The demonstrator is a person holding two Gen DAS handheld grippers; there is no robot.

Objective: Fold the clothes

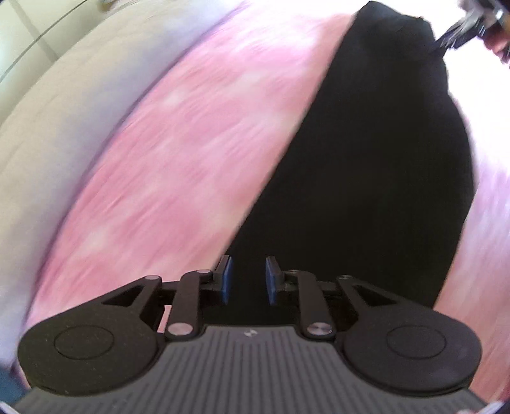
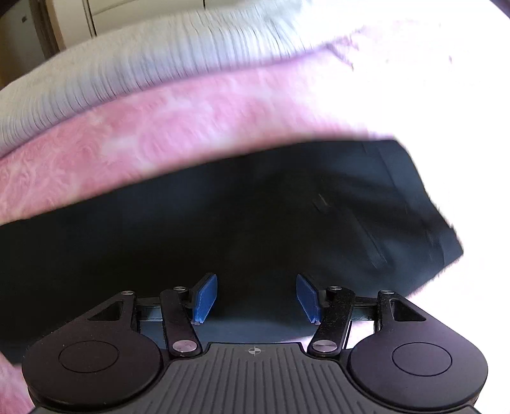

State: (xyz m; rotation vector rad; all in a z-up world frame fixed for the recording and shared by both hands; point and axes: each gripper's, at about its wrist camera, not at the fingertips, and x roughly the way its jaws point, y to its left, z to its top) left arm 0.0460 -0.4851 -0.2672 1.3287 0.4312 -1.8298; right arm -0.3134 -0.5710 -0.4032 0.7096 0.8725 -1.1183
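Observation:
A black garment (image 1: 366,159) lies flat on a pink patterned bedcover (image 1: 175,143), running from the bottom centre to the top right of the left wrist view. My left gripper (image 1: 248,277) hovers over its near left edge, its blue pads a narrow gap apart with nothing between them. In the right wrist view the same garment (image 2: 223,223) fills the middle, with a seam and a pocket line towards its right end. My right gripper (image 2: 256,296) hangs above it, jaws wide apart and empty. Both views are blurred.
The pink cover (image 2: 159,133) borders the garment on the far side. Beyond it lies white ribbed bedding (image 2: 143,63), also pale at the left wrist view's left (image 1: 63,111). Cupboard doors (image 2: 127,12) stand behind. Bright glare washes out the right side.

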